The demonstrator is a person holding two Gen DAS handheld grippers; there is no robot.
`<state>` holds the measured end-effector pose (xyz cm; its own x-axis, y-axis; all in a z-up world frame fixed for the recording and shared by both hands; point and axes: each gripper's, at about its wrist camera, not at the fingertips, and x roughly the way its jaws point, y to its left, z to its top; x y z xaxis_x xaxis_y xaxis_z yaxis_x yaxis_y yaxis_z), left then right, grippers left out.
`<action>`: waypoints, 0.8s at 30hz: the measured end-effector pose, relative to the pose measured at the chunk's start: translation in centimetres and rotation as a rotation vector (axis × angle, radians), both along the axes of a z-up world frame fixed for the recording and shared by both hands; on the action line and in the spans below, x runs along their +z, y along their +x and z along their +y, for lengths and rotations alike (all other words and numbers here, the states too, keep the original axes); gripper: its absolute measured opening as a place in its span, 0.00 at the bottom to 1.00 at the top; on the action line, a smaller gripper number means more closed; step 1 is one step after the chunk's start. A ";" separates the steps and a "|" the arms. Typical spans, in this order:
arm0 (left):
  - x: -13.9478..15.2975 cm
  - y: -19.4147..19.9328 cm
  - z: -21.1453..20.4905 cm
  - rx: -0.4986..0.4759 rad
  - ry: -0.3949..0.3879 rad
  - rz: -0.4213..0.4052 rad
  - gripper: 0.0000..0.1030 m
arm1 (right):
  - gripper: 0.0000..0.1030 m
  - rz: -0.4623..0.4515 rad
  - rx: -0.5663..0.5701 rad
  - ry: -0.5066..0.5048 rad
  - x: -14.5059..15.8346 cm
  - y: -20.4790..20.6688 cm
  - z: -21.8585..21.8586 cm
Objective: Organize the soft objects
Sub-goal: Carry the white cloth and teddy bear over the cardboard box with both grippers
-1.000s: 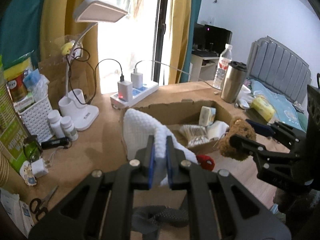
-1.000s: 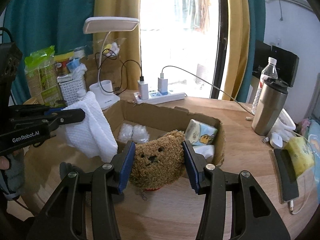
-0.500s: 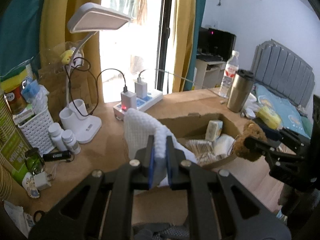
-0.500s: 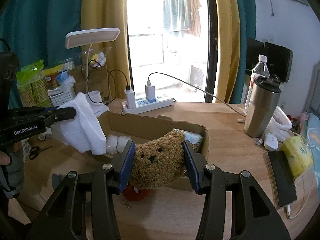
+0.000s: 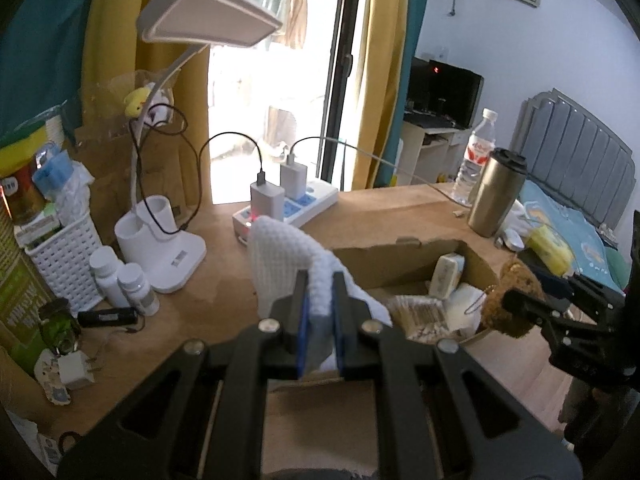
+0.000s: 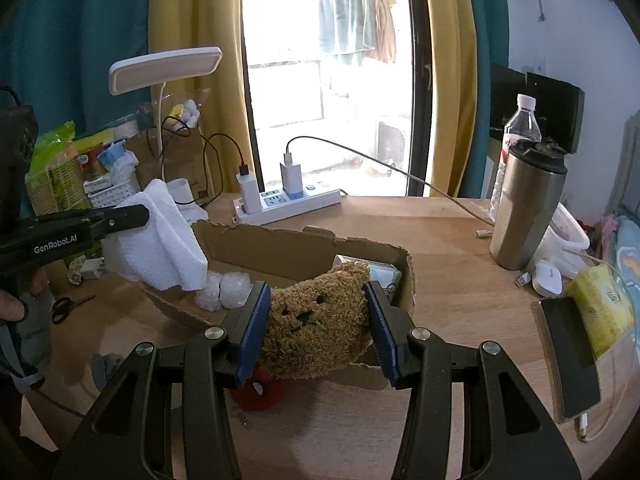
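A: Left hand-held gripper (image 5: pixel 319 312): state?
B: Pads pressed together on a fold of the white waffle cloth (image 5: pixel 280 256). The cloth hangs from it over the left end of the cardboard box (image 6: pixel 304 246), clear of the table (image 6: pixel 448 240)

A: Right hand-held gripper (image 6: pixel 316 320)?
B: Pads part-way apart, pinching the brown teddy bear (image 6: pixel 316 328) by both sides of its head. The bear is held over the near wall of the box, face toward the camera; something red (image 6: pixel 260 390) shows under it

A: Box contents?
B: Two white bubbly bundles (image 6: pixel 224 290) at the left end, under the cloth. A small printed tissue pack (image 5: pixel 446 274) stands at the far right corner. A tan ribbed bundle (image 5: pixel 420 314) lies mid-box with a white soft item (image 5: pixel 464 310) beside it. Cannot tell what those last two are

A: Other containers on the table?
B: White lattice basket (image 5: pixel 64 262) at far left, stuffed with packets and a blue-capped item. Two white pill bottles (image 5: pixel 120 282) stand in front of it. Steel tumbler (image 6: pixel 528 204), lid on, stands right of the box, a water bottle (image 6: pixel 520 120) behind it. Contents of either not visible
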<state>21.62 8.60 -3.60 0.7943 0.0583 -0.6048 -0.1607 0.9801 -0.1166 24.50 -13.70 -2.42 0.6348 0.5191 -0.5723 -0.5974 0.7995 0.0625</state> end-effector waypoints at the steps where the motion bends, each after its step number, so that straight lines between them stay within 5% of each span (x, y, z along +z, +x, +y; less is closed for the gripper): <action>1: -0.2 0.2 0.1 0.004 -0.003 0.003 0.10 | 0.50 0.003 0.000 -0.002 -0.1 0.2 0.1; 24: -4.8 3.0 -0.2 -0.074 -0.071 0.084 0.11 | 0.50 0.031 0.013 -0.033 -1.1 1.7 2.1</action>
